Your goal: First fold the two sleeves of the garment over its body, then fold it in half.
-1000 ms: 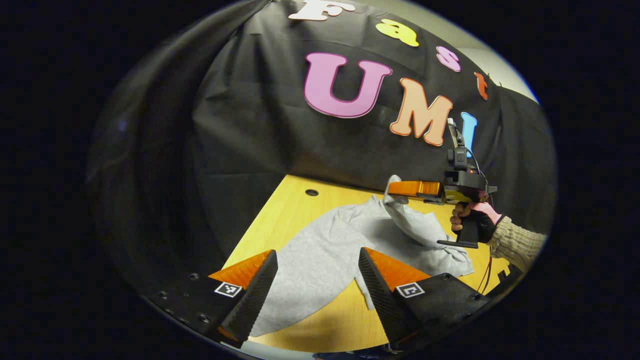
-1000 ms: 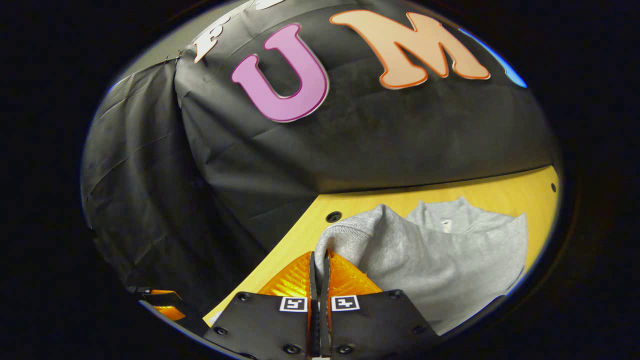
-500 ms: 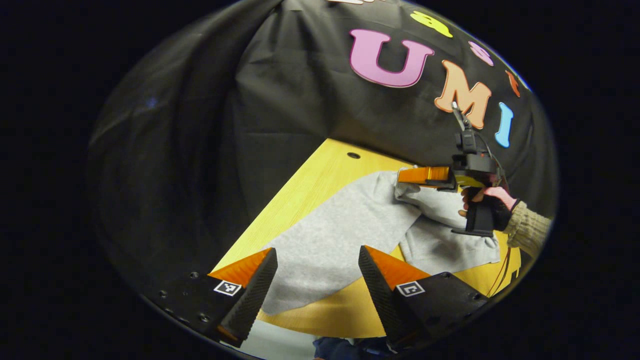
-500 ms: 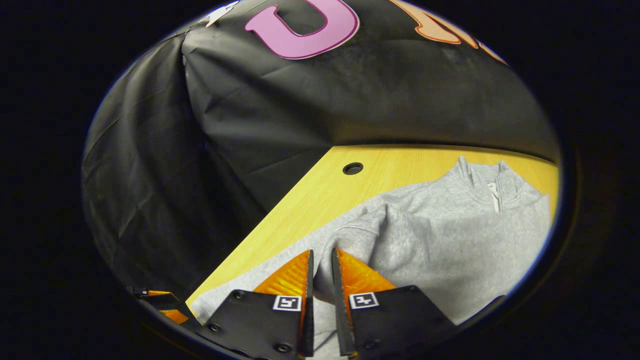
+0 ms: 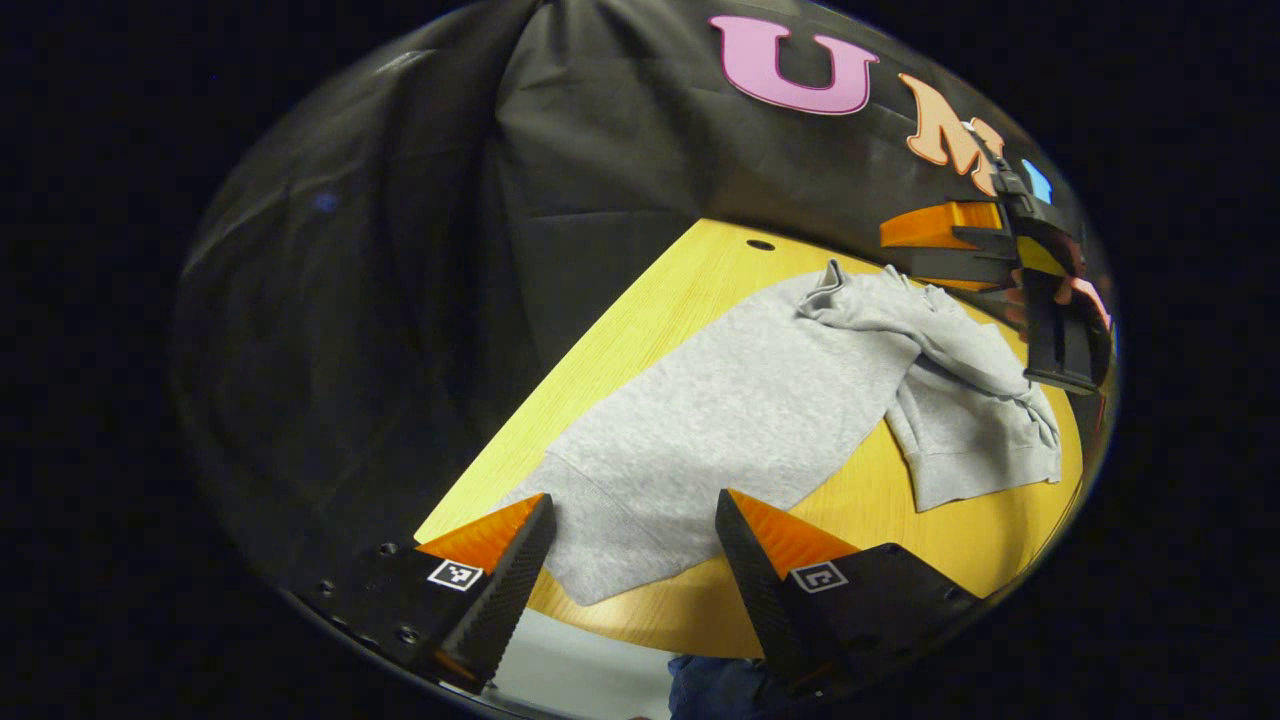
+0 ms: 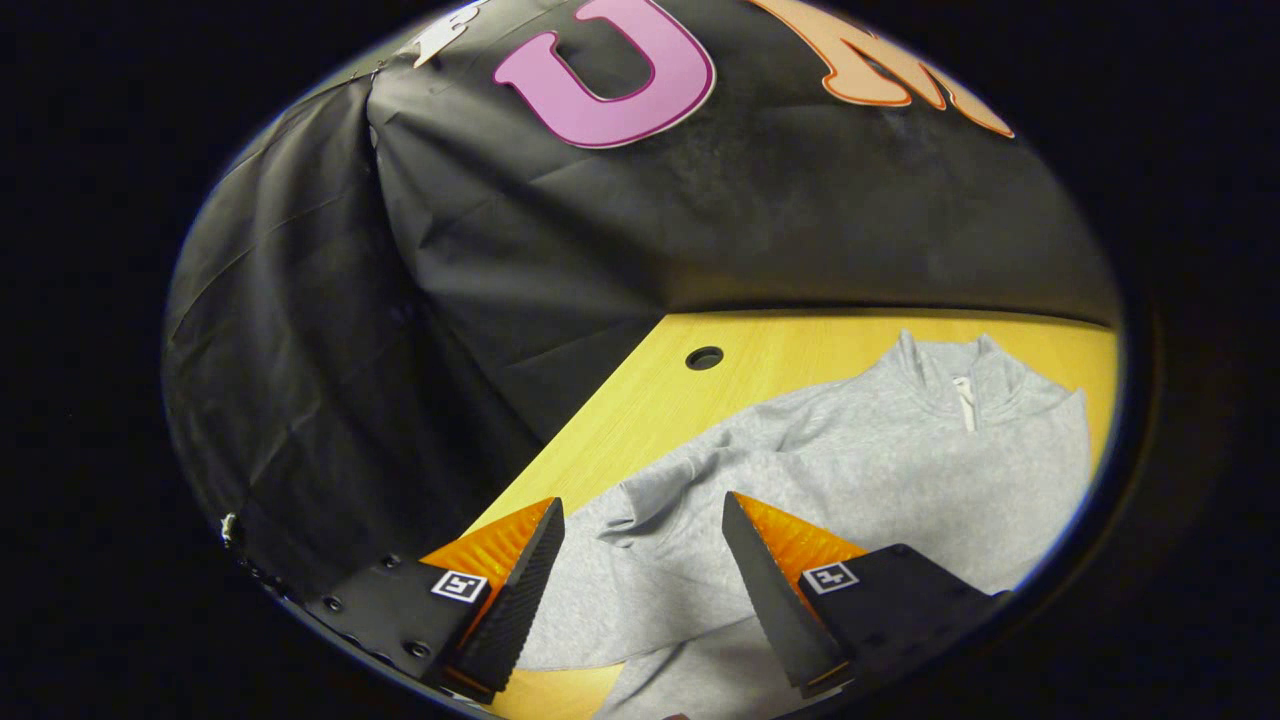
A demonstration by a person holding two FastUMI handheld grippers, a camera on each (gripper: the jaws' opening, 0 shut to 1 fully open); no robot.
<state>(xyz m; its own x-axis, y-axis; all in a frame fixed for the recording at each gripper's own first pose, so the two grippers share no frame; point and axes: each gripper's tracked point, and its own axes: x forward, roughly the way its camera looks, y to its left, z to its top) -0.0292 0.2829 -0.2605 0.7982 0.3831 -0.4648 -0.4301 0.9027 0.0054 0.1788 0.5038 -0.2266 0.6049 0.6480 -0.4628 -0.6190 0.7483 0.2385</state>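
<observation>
In the left gripper view, the left gripper (image 5: 632, 560) hangs low over the near edge of the yellow wooden desk (image 5: 640, 330), and its two fingers (image 5: 505, 590) are spread wide with nothing between them. The gray garment (image 5: 760, 400) lies flat on the desk, with its bottom hem close to these fingers. One sleeve (image 5: 930, 335) lies folded across the top part of the garment, a bit bumpy. Another gray part with a cuff (image 5: 975, 450) sticks out to the side on the bare wood. A small round hole (image 5: 760, 245) sits in the desk near the far edge. The black cloth wall (image 5: 420, 250) stands behind the desk. The right gripper (image 5: 945, 245) is up by the far end of the garment, above the folded sleeve, with a hand (image 5: 1080, 295) holding it. In the right gripper view, the right gripper (image 6: 640, 570) has its fingers (image 6: 770, 585) spread wide and holds nothing. The garment (image 6: 880, 470) lies just under and past them, and its collar (image 6: 955, 370) with a short zip points to the far side. The folded sleeve (image 6: 700, 490) lies wrinkled between the fingers. The hole (image 6: 704, 357) is on the bare wood (image 6: 800, 350) near the wall (image 6: 400, 300).
</observation>
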